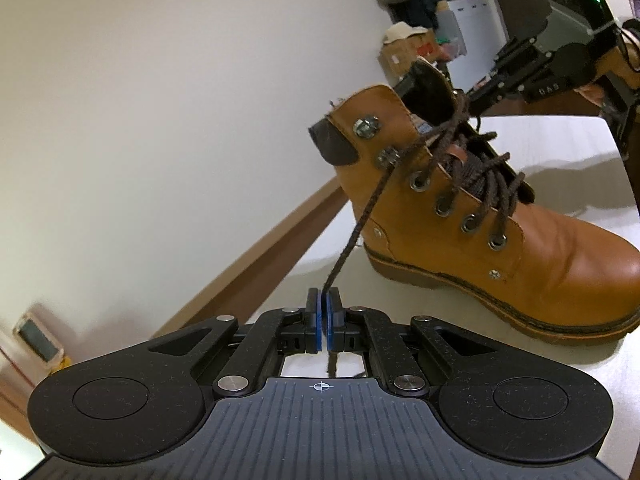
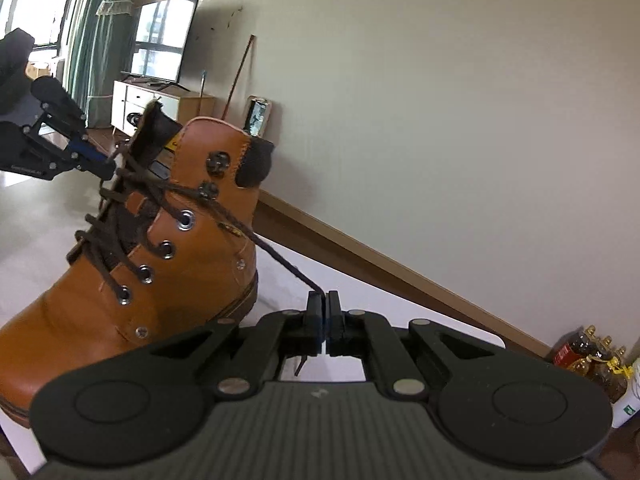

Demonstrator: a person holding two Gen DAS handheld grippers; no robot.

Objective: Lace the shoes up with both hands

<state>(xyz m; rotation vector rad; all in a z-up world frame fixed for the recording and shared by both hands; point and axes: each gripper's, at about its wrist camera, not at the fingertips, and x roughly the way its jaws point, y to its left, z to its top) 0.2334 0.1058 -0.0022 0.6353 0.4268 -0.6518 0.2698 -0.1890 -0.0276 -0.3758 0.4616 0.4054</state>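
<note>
Smooth tan leather boot (image 1: 480, 216) on the white table (image 1: 560, 392) – left gripper (image 1: 322, 312) and right gripper (image 2: 323, 312) each clench braided dark lace (image 1: 360, 224)

The boot (image 1: 460, 216) is tan-orange leather with a dark brown padded collar, a brown sole and silver metal eyelets. Its lace (image 1: 360, 224) is dark brown with a speckled weave. The left gripper (image 1: 322, 300) is matt black with bright blue pads; the right gripper (image 2: 322, 304) is black too, with blue showing between its fingers. The table (image 1: 560, 152) is white, the wall (image 1: 160, 100) plain cream, with a brown skirting board (image 2: 400, 264). A green curtain (image 2: 86, 40) hangs by the window.
</note>
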